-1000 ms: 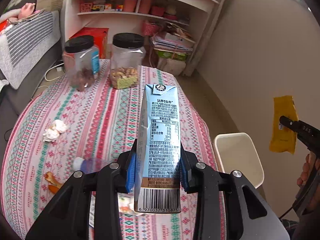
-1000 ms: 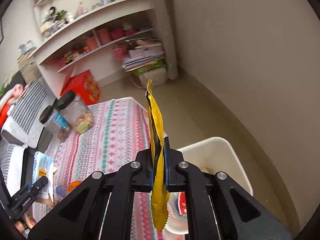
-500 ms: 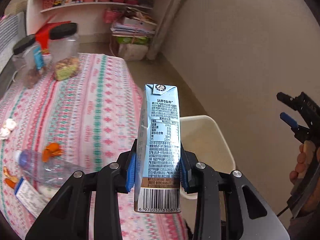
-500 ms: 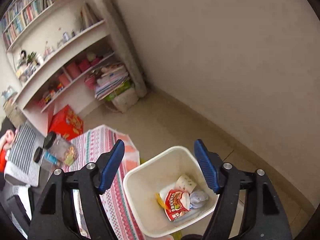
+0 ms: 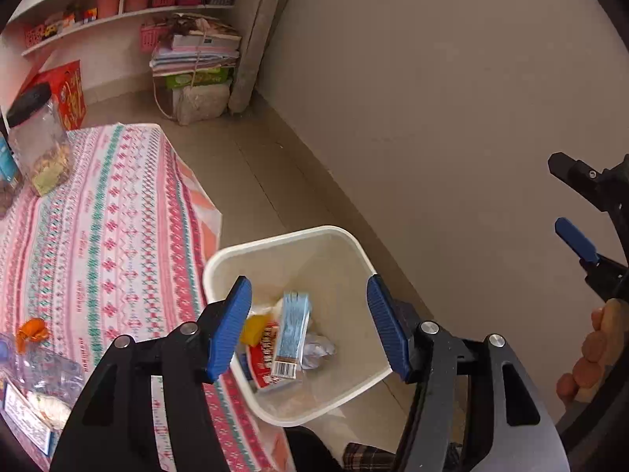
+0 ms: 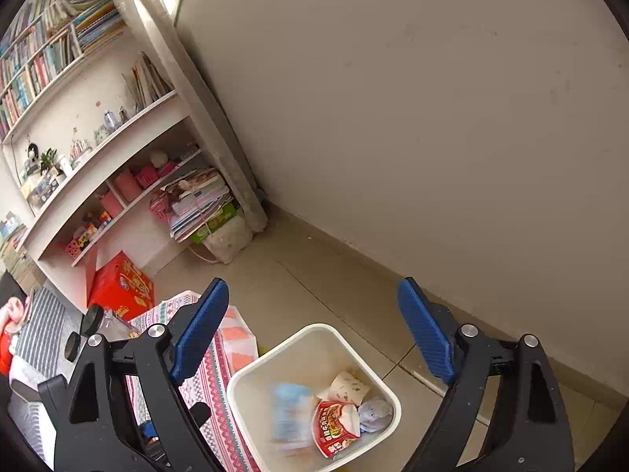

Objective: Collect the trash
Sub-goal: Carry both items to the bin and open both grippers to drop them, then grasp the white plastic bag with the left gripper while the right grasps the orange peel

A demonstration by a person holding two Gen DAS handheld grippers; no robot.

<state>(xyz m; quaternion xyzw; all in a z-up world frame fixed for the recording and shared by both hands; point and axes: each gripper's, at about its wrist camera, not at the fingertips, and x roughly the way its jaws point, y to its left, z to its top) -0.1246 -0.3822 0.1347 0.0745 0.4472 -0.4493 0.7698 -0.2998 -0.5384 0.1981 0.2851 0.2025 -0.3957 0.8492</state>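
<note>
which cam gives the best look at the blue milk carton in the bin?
Left wrist. The blue milk carton lies sharp in the white bin, barcode end nearest the camera, on a red wrapper, framed between the open left gripper fingers. The right wrist view shows the same carton only as a motion-blurred pale blue smear.

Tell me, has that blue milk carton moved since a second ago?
Yes. It left the left tool, whose jaws have just been opening, and now lies down inside the white bin as the milk carton beside the table.

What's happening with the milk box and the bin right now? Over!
Both hand-held grippers open, left and right, jaws just widened, nothing between. Milk carton in the white bin. Nothing in the way.
</note>
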